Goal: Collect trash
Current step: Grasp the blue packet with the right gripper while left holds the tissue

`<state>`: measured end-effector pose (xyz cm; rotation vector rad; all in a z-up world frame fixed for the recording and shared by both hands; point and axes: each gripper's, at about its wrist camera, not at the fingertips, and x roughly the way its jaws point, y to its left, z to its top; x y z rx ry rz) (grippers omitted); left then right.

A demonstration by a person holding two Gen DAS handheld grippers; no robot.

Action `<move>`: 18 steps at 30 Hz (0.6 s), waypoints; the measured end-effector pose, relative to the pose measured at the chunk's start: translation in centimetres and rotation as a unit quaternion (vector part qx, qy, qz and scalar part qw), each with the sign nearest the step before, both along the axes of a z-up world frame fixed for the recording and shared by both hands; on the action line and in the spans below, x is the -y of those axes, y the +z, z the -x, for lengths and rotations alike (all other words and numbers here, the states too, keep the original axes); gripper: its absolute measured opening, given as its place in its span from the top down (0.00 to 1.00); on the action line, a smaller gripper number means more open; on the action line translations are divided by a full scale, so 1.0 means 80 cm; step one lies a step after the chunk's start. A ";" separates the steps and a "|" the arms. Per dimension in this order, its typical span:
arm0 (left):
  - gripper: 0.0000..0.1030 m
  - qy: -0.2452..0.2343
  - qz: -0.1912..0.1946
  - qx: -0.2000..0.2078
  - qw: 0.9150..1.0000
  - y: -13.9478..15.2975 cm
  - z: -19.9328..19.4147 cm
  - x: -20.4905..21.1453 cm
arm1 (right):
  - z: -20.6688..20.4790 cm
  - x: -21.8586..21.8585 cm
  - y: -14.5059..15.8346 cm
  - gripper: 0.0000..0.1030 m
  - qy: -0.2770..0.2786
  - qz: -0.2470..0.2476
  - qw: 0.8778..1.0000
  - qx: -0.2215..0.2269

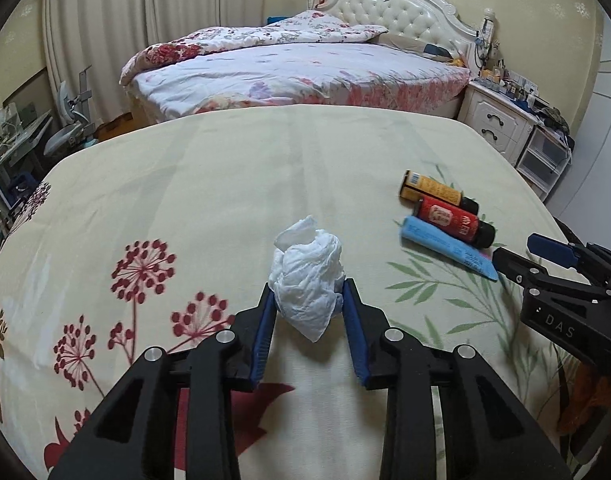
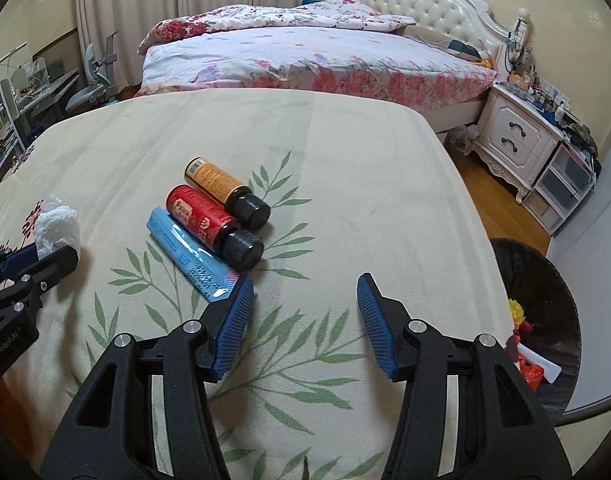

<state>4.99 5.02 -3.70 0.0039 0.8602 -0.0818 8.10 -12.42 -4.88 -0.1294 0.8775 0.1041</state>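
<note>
Crumpled tissue [image 1: 307,276] pinched in left claw [image 1: 308,292] above floral-clothed tabletop [image 1: 185,184], right claw [image 2: 305,294] held apart, empty, trash bin [image 2: 545,280] shown only in right view, bed [image 1: 297,68] behind.

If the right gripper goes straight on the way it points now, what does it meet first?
Probably only the floral bedspread: the right gripper is open over bare cloth. The blue tube and the two bottles lie to the left, seemingly off that line.

The crumpled tissue [image 1: 307,280] looks like soft, matt paper, lying on a matt woven cloth [image 1: 265,168] with printed flowers. The bottles [image 2: 215,220] are glossy with shiny labels; the fingers [image 2: 235,320] carry ribbed blue pads on matt black plastic.
</note>
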 end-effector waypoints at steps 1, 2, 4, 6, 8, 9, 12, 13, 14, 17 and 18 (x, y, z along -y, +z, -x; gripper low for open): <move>0.67 0.007 -0.001 0.002 1.000 0.001 0.003 -0.009 | 0.002 -0.005 -0.001 0.49 0.007 -0.001 1.000 -0.002; 0.67 0.015 -0.002 0.003 1.000 0.001 0.006 -0.019 | 0.005 -0.010 -0.002 0.49 0.012 -0.005 1.000 -0.004; 0.67 0.029 -0.006 0.007 1.000 0.003 0.011 -0.036 | 0.010 -0.019 -0.002 0.49 0.026 -0.018 0.999 -0.012; 0.67 0.043 -0.006 0.009 0.999 0.004 0.016 -0.051 | 0.017 -0.033 -0.003 0.49 0.047 -0.026 0.998 -0.017; 0.67 0.054 -0.006 0.009 0.998 0.005 0.019 -0.065 | 0.024 -0.047 -0.002 0.49 0.064 -0.020 0.998 -0.017; 0.67 0.060 -0.007 0.010 0.998 0.006 0.021 -0.072 | 0.028 -0.054 -0.001 0.49 0.075 -0.020 0.997 -0.016; 0.67 0.078 -0.006 0.011 0.997 0.007 0.025 -0.091 | 0.031 -0.070 0.001 0.49 0.092 -0.013 0.996 -0.011; 0.67 0.083 -0.005 0.011 0.996 0.007 0.026 -0.097 | 0.031 -0.073 0.002 0.49 0.090 -0.004 0.996 -0.008; 0.67 0.089 -0.005 0.011 0.996 0.007 0.027 -0.103 | 0.031 -0.074 0.003 0.49 0.088 0.002 0.996 -0.005; 0.67 0.100 -0.004 0.010 0.995 0.007 0.027 -0.118 | 0.025 -0.068 0.004 0.49 0.081 -0.004 0.997 -0.006; 0.67 0.103 -0.005 0.010 0.995 0.007 0.027 -0.122 | 0.023 -0.066 0.004 0.49 0.078 -0.004 0.997 -0.006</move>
